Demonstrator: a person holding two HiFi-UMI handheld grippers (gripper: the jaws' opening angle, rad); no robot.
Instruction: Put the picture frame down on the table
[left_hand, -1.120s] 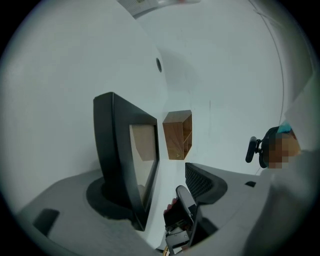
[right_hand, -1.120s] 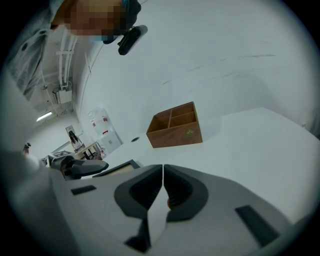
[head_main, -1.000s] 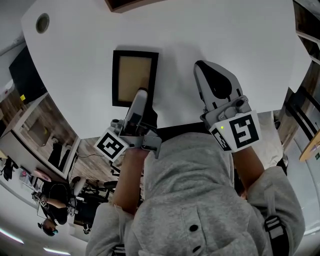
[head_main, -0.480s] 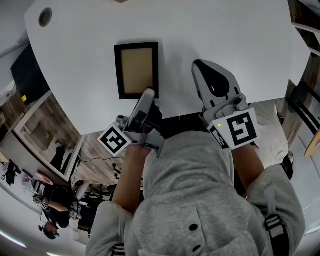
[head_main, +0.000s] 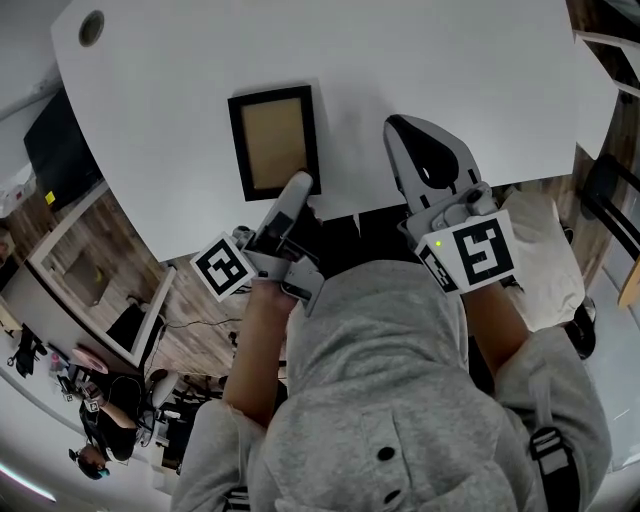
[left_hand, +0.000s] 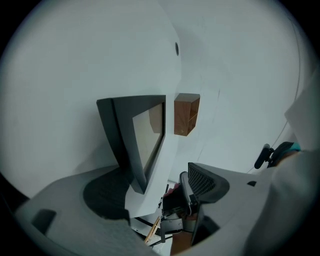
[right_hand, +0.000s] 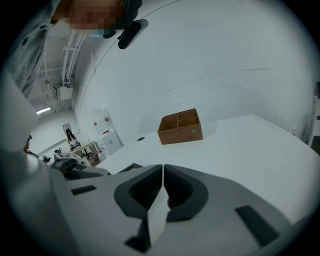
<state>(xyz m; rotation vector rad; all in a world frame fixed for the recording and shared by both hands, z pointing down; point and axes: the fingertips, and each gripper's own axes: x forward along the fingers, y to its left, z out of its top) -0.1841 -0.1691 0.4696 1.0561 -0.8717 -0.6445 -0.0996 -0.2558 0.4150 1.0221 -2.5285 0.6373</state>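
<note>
The picture frame (head_main: 274, 142), black-rimmed with a tan panel, lies flat on the white table (head_main: 450, 60). My left gripper (head_main: 298, 185) is rolled on its side at the frame's near right corner. In the left gripper view its jaws stand wide apart and open (left_hand: 157, 172), and the frame (left_hand: 131, 135) has a corner reaching in between them without being pinched. My right gripper (head_main: 402, 130) rests over the table to the right of the frame. It is shut (right_hand: 162, 172) with nothing between its pads. A dark sliver of the frame (right_hand: 131, 167) shows left of it.
A wooden divided box (right_hand: 181, 126) stands far back on the table, also seen as the brown box (left_hand: 186, 115). A round cable hole (head_main: 92, 28) sits at the far left corner. The table's near edge (head_main: 345, 213) runs just in front of the person's body.
The left gripper has slid off the frame's lower right edge to its corner, toward the person. The frame stays flat on the table. The right gripper has hardly moved.
</note>
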